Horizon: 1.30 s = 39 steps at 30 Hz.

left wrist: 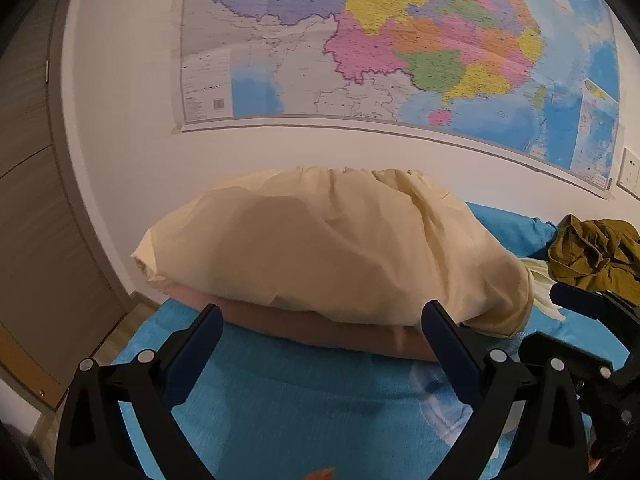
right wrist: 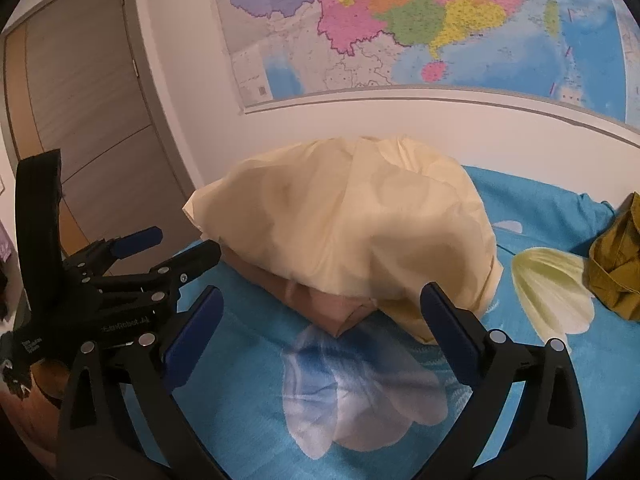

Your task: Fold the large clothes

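Observation:
A pale yellow garment (left wrist: 332, 248) lies heaped on a folded tan-pink garment (left wrist: 320, 330) on the blue bed sheet (left wrist: 288, 408). Both also show in the right wrist view, the yellow garment (right wrist: 352, 224) over the tan-pink one (right wrist: 324, 304). An olive green garment (left wrist: 596, 256) lies crumpled at the right, seen in the right wrist view too (right wrist: 616, 264). My left gripper (left wrist: 322, 320) is open and empty just before the pile. My right gripper (right wrist: 320, 304) is open and empty, close to the pile's front edge. The left gripper (right wrist: 168, 246) shows at the left in the right wrist view.
The bed sheet (right wrist: 520, 420) has white and yellow flower prints. A white wall with a large coloured map (left wrist: 400, 40) stands behind the bed. A brown door (right wrist: 80, 120) is at the left. A wall socket (left wrist: 630, 172) is at the right.

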### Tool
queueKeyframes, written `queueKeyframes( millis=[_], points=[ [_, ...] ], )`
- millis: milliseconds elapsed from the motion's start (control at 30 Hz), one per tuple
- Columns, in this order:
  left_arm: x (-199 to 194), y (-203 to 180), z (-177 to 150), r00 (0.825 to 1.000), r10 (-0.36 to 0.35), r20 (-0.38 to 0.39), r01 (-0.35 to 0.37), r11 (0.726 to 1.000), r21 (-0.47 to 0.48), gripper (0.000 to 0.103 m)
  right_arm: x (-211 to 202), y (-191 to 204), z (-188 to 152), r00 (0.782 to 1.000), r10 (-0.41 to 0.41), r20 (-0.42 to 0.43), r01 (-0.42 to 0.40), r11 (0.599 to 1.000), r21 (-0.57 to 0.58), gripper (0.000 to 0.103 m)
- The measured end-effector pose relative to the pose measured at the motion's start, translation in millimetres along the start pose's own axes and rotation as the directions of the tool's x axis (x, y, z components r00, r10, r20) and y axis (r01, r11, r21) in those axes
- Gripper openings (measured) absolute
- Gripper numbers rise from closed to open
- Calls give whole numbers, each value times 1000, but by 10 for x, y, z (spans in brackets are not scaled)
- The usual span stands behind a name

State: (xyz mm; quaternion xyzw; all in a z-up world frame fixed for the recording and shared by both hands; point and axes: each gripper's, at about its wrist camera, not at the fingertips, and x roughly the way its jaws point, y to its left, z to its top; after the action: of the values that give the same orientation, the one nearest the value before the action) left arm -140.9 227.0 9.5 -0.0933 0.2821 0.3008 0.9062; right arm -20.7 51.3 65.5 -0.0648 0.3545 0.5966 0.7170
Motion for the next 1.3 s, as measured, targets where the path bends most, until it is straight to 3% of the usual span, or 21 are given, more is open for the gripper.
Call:
queueKeyframes(
  millis=[1300],
  points=[
    [-376, -349, -241, 997, 70, 15, -70, 997, -8, 96, -499, -25, -286, 1000, 5, 24, -5, 1000, 1, 97]
  ],
)
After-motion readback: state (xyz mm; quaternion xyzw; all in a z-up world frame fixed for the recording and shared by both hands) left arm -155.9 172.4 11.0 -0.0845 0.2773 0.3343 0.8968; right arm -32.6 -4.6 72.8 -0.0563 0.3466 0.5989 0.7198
